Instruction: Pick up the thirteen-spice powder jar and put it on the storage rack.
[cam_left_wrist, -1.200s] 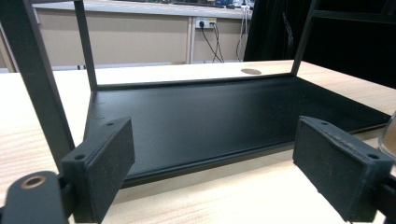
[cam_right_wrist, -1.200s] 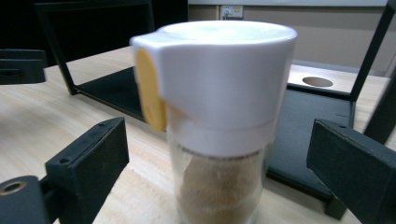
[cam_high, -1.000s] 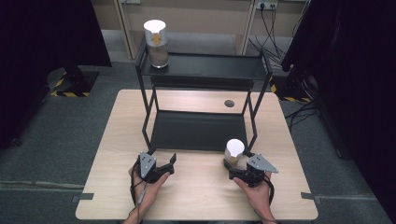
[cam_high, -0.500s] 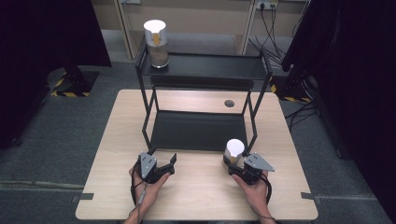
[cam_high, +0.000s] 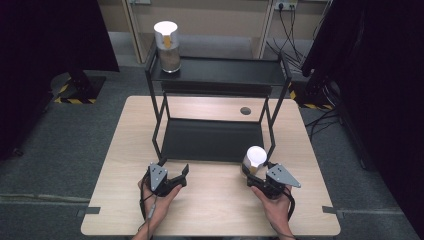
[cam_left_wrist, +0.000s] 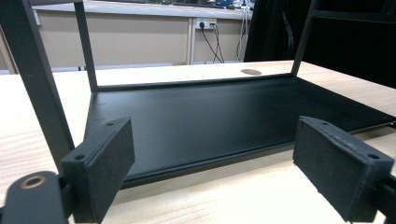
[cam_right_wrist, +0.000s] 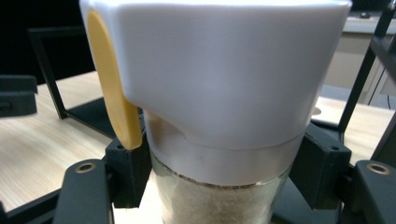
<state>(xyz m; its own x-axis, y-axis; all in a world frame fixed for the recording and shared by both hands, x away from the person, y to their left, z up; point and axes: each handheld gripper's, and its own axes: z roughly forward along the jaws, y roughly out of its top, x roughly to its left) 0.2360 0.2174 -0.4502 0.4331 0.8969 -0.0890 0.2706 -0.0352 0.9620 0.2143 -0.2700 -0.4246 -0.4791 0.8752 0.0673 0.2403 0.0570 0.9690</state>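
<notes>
Right gripper (cam_high: 256, 176), held in the person's right hand near the front right corner of the light wooden bench (cam_high: 120, 150): its black fingers (cam_right_wrist: 128, 170) have just been closing and now clamp both sides of the glass jar with a white cap and yellow tab (cam_high: 252, 161), just below the cap, over a fill of pale brown granules. The jar stands upright near the front edge of the bench, just in front of the front right leg of the black metal two-tier rack (cam_high: 215, 140). Left gripper (cam_high: 172, 171), held in the person's left hand near the front edge left of centre: its padded fingers (cam_left_wrist: 105, 158) stand wide apart with nothing between them, pointing at the lower tray of the rack. A second glass jar with a white cap (cam_high: 168, 46) stands upright at the far left corner of the rack's top shelf. A round dark grommet (cam_high: 245, 110) sits in the bench behind the rack
</notes>
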